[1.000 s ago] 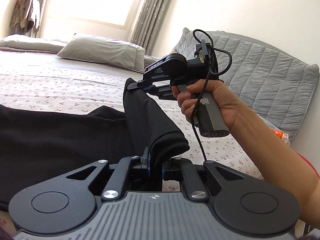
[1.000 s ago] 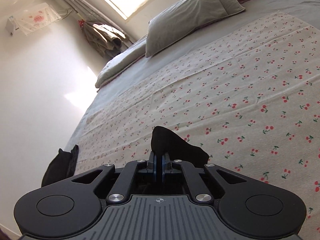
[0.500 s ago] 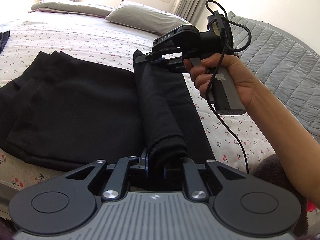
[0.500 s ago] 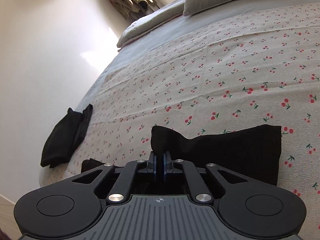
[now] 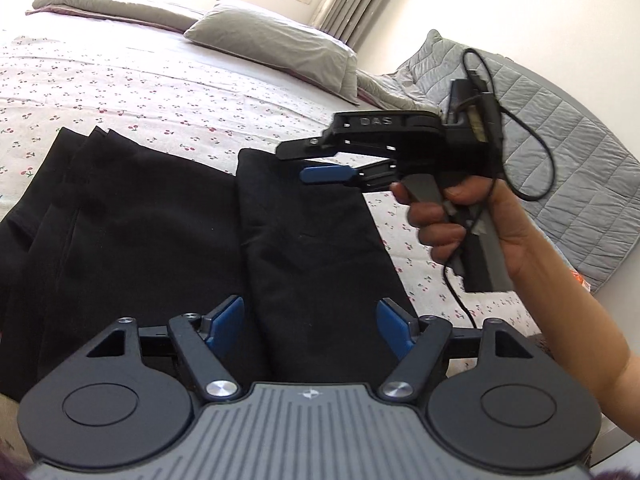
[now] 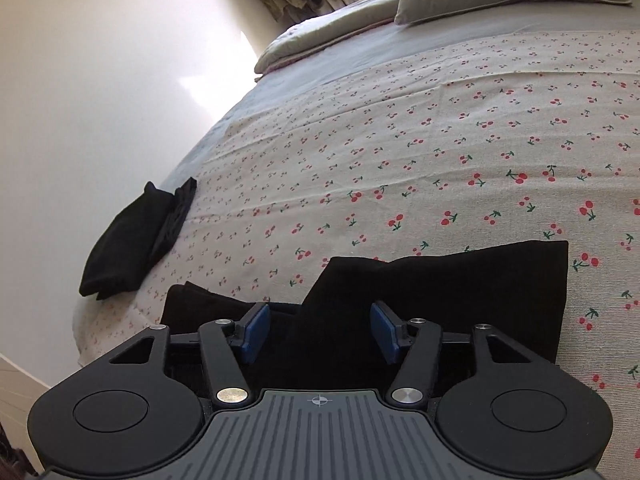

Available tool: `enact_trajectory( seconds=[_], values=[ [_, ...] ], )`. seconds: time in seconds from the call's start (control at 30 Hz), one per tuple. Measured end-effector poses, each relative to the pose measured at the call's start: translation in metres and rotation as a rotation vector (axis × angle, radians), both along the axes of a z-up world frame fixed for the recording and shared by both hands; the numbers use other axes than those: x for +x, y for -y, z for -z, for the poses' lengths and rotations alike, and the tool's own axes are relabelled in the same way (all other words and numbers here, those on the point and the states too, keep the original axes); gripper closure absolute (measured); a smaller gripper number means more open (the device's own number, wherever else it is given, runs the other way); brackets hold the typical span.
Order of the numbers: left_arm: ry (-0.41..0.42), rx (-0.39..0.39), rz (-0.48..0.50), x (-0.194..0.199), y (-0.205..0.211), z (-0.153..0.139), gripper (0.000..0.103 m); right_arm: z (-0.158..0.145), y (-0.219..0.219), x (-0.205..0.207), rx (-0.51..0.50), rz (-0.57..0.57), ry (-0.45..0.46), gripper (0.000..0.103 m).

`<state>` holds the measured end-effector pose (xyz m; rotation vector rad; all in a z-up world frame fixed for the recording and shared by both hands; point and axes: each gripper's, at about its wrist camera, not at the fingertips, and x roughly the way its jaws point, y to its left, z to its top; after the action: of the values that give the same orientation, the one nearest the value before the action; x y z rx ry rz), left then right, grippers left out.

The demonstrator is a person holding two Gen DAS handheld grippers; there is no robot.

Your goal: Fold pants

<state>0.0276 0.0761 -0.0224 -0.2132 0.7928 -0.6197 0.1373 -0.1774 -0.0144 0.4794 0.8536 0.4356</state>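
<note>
Black pants lie flat on the cherry-print bed sheet, with one end folded over as a strip on top. My left gripper is open just above the near edge of that folded strip and holds nothing. My right gripper shows in the left wrist view above the strip's far end, open and empty. In the right wrist view my right gripper is open over the pants.
A folded black garment lies at the bed's left edge by the white wall. Grey pillows lie at the head of the bed. A grey quilted cover lies to the right. The bed edge is close below me.
Both grippers opened and let go of the pants. The folded end, held up before, now lies flat on the rest of the pants.
</note>
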Motion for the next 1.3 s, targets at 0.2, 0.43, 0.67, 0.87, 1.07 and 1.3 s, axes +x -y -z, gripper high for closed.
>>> enact_trajectory(
  seconds=[0.2, 0.43, 0.67, 0.87, 1.07, 1.3],
  values=[
    [-0.071, 0.054, -0.058, 0.049, 0.022, 0.011, 0.036, -0.002, 0.006, -0.027, -0.041, -0.028, -0.042, 0.034],
    [-0.09, 0.037, -0.101, 0.067, 0.032, 0.015, 0.071, -0.002, 0.016, -0.055, -0.091, -0.059, -0.044, 0.033],
    [-0.032, 0.107, -0.144, 0.065, 0.037, 0.002, 0.098, -0.001, 0.024, -0.065, -0.116, -0.055, -0.049, 0.033],
    [0.019, 0.161, -0.165, 0.066, 0.019, -0.03, 0.098, -0.003, 0.022, -0.067, -0.113, -0.061, -0.041, 0.033],
    [0.051, 0.216, -0.249, 0.07, -0.02, -0.048, 0.098, -0.004, 0.012, -0.066, -0.108, -0.082, -0.044, 0.033],
    [0.043, 0.225, -0.33, 0.069, -0.064, -0.051, 0.098, 0.002, -0.001, -0.062, -0.106, -0.108, -0.065, 0.033]
  ],
)
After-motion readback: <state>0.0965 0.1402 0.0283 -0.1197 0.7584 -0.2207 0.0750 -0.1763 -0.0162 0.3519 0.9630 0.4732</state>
